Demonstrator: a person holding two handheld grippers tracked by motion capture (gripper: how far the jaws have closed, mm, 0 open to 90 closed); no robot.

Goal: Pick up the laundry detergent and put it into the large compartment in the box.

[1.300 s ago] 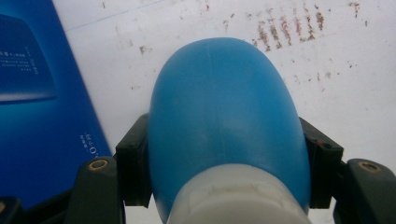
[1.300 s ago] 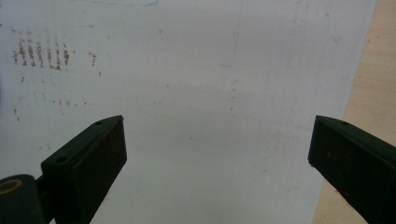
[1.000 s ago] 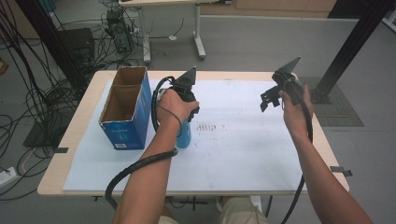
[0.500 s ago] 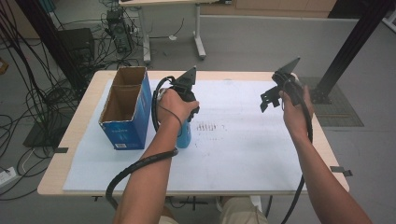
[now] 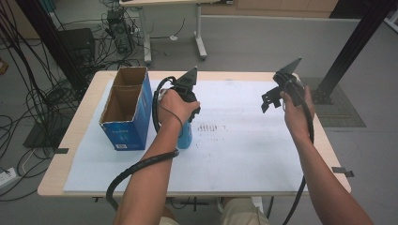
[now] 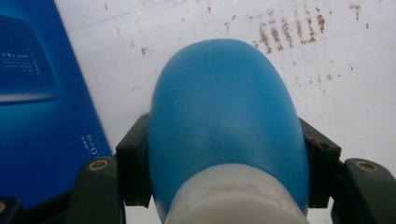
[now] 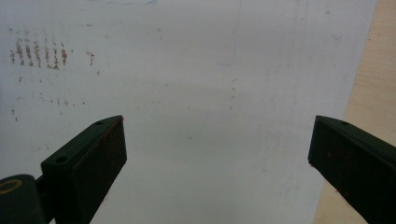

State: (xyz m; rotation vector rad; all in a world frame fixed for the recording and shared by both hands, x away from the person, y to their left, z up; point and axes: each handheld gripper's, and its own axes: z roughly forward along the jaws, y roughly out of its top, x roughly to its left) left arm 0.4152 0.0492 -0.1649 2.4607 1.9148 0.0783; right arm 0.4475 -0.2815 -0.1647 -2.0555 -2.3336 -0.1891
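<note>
A blue bottle (image 5: pixel 185 137) with a whitish neck stands on the white sheet, just right of the blue box. In the left gripper view the bottle (image 6: pixel 224 107) sits between the two black jaws, which press on its sides. My left gripper (image 6: pixel 224 154) is shut on it, and the hand (image 5: pixel 177 104) covers the gripper from above. My right gripper (image 5: pixel 268 99) hangs above the right part of the sheet. Its jaws stand wide apart over bare sheet in the right gripper view, so the right gripper (image 7: pixel 217 144) is open with nothing between its fingers.
An open blue cardboard box (image 5: pixel 124 108) stands at the left of the table; its side (image 6: pixel 37 93) is close beside the bottle. Brown smudges (image 5: pixel 210 126) mark the white sheet (image 5: pixel 244 154). The wooden table edge (image 7: pixel 373 84) lies to the right. Cables and desks lie beyond.
</note>
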